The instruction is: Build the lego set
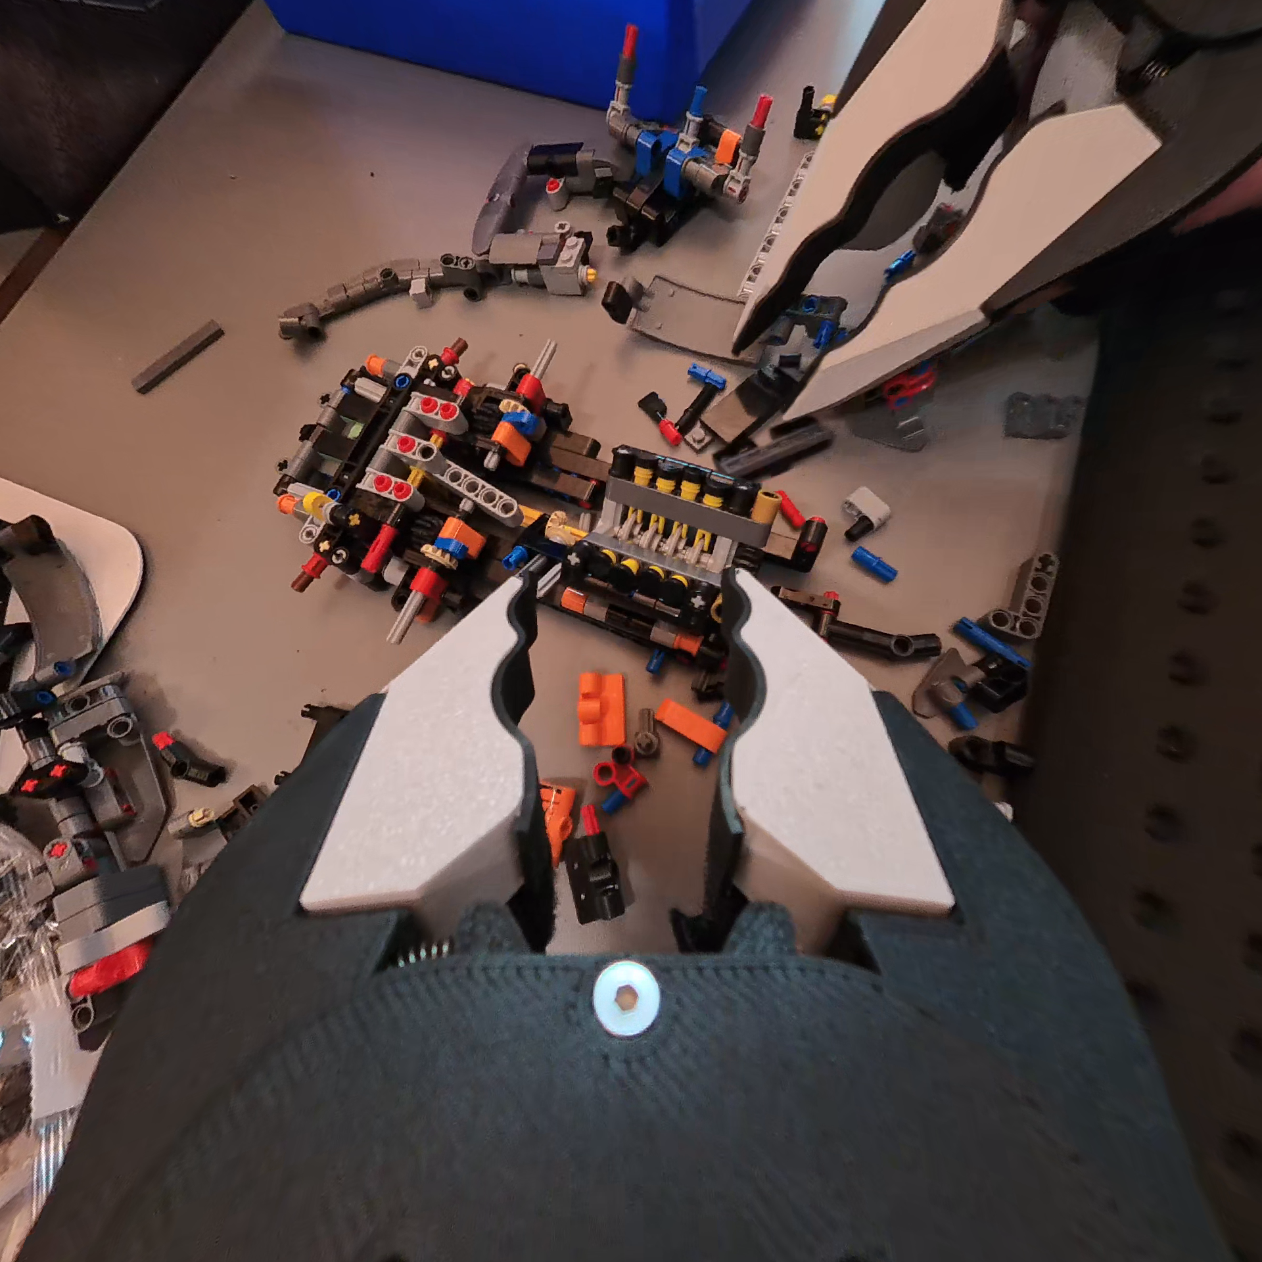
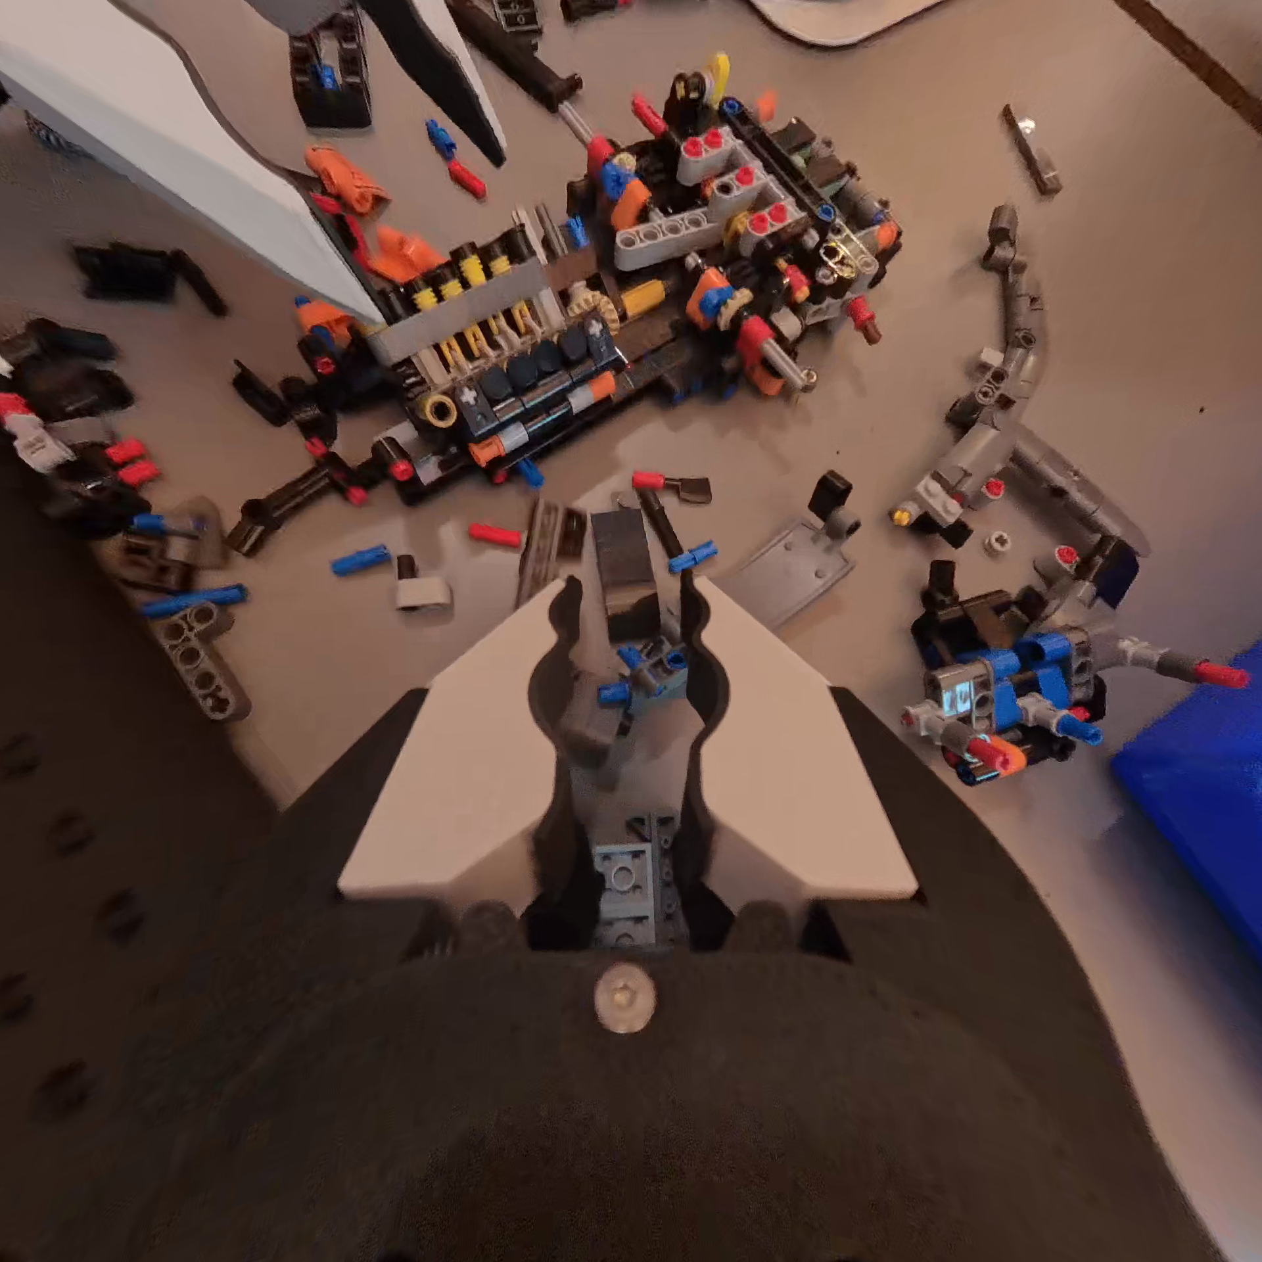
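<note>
The long Lego chassis (image 1: 437, 478) lies mid-table, with its grey engine block (image 1: 683, 539) at the near end. My left gripper (image 1: 628, 587) is open and empty, its tips just short of the engine block, above loose orange pieces (image 1: 601, 707). My right gripper (image 2: 629, 587) is shut on a small grey and black sub-assembly (image 2: 621, 567) with blue pins, held above the table. In the left wrist view the right gripper (image 1: 765, 375) comes in from the upper right. In the right wrist view the chassis (image 2: 717, 259) lies ahead and the left gripper (image 2: 433, 235) sits by the engine block (image 2: 478, 321).
A blue bin (image 1: 519, 41) stands at the back. A blue and grey sub-assembly (image 1: 683, 164) and a curved grey chain of links (image 1: 382, 287) lie near it. Loose pins and beams are scattered around. A dark perforated board (image 1: 1174, 683) borders the right side. A white tray (image 1: 116, 546) sits left.
</note>
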Demonstrator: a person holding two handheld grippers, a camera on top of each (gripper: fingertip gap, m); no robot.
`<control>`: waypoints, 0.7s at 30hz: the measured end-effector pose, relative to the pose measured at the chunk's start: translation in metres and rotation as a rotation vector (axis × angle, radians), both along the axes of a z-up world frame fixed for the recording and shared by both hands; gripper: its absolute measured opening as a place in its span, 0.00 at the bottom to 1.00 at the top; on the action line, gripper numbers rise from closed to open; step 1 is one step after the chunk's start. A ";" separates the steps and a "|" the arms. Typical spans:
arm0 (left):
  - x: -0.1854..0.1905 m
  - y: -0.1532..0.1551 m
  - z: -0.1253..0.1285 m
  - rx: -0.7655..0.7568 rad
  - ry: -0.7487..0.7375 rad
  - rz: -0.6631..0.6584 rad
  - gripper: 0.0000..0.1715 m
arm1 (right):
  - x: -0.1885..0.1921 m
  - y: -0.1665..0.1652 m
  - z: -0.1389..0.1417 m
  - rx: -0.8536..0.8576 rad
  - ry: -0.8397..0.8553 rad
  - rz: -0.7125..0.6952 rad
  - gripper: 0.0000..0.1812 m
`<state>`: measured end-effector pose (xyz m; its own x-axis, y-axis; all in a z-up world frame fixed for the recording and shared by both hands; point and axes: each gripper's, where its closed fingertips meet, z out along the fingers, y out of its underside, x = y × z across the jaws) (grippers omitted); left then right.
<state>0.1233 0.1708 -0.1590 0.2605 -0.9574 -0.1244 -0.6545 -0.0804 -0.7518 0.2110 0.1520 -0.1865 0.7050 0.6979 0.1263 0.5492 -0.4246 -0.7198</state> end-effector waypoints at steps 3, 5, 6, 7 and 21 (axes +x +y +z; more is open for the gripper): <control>0.000 0.000 -0.001 -0.003 0.003 0.000 0.30 | 0.000 0.004 0.000 0.033 -0.069 -0.013 0.11; 0.000 0.000 -0.002 -0.003 0.006 -0.003 0.30 | -0.003 0.002 -0.001 0.022 -0.062 0.004 0.06; 0.001 0.000 -0.002 -0.002 0.007 -0.004 0.30 | -0.005 0.001 -0.002 0.010 -0.050 0.014 0.03; 0.001 -0.001 -0.002 -0.003 0.006 -0.006 0.30 | -0.004 0.001 -0.002 0.000 -0.040 0.008 0.02; 0.004 -0.002 -0.004 -0.009 0.000 -0.020 0.29 | -0.011 0.005 -0.007 -0.160 0.004 0.043 0.07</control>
<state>0.1276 0.1693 -0.1629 0.2415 -0.9635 -0.1157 -0.6563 -0.0744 -0.7508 0.1999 0.1567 -0.1930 0.6744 0.7383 0.0088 0.5668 -0.5100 -0.6470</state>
